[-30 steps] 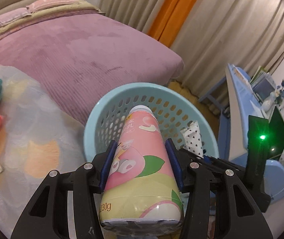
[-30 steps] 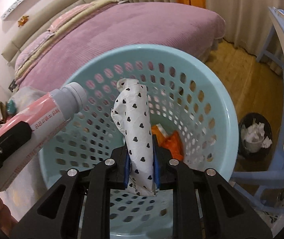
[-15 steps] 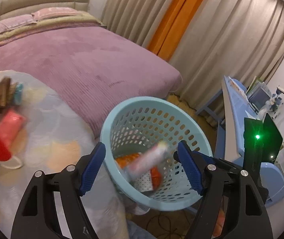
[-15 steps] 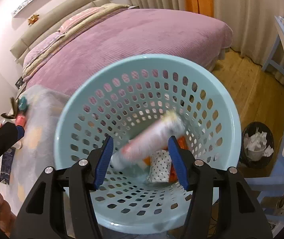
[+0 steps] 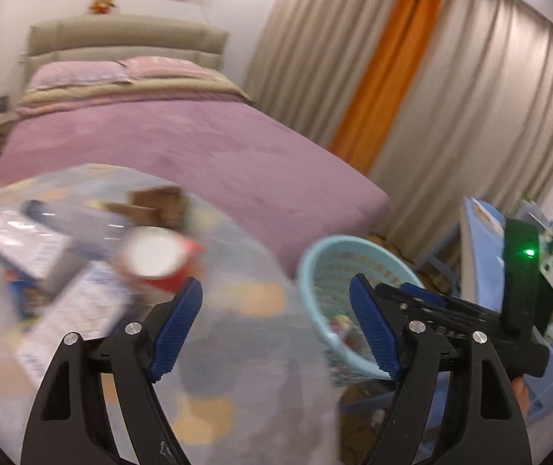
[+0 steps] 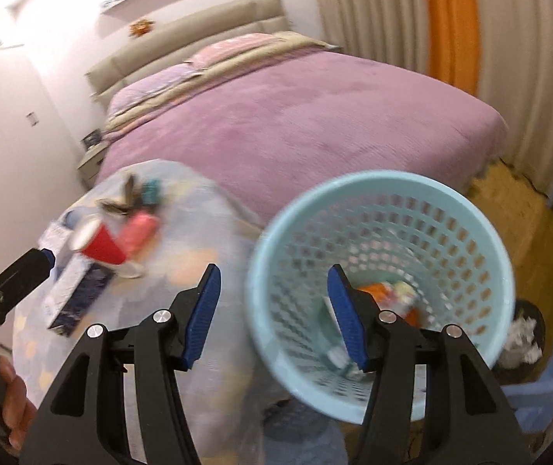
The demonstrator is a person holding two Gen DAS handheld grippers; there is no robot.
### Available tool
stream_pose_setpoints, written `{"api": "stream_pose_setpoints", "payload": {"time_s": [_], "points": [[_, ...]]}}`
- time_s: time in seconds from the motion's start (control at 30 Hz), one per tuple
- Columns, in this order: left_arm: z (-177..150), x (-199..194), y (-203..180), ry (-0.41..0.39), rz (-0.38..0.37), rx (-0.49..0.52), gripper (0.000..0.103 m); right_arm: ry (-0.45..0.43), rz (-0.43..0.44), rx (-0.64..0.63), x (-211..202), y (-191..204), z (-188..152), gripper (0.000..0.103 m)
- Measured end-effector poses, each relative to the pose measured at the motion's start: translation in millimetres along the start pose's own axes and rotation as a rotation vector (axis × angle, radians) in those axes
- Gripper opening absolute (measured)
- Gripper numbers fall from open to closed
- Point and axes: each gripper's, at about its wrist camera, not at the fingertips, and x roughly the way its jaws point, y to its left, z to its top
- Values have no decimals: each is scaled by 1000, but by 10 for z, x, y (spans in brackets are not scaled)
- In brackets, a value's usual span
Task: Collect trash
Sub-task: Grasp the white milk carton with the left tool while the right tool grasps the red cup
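Broadly: purple bed (image 6: 296,116) behind, cloth-covered table (image 6: 206,232) in front, pale blue basket (image 6: 501,271) just beside the table edge, some trash already lying in its bottom. Left gripper (image 5: 276,325) and right gripper (image 6: 274,310) both spread wide, nothing between the jaws. Judged step: between items, heading for the next pickup. Red cup (image 6: 100,246) lies tipped on the table among blurred clutter; next move calls for closing squarely on its wall.
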Motion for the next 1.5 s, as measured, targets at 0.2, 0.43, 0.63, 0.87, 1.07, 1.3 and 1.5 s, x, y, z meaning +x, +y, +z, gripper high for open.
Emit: {"api": "stream_pose_setpoints", "payload": {"time_s": [0.2,0.43,0.63,0.87,1.07,1.3,1.5], "points": [[2,-390,567,-41,151,-57,77,-7,78,-124,99,603,45,54],[-65,-347,1100,54,249,-79,77,19,163,-217,402,1161,110,60],[-214,-227,1332,123,247,-77,77,50,206,-253,612,1449,132,68],[-296,-44,1332,169,246,-35,77,68,204,-298,822,1650,147,72],[-325,53,1332,183,232,-10,78,83,212,-316,1026,1734,189,72],[-330,123,1289,210,196,42,79,110,259,-303,1191,1739,215,72],[-383,165,1209,246,144,60,78,113,289,-296,1223,1728,199,57]]}}
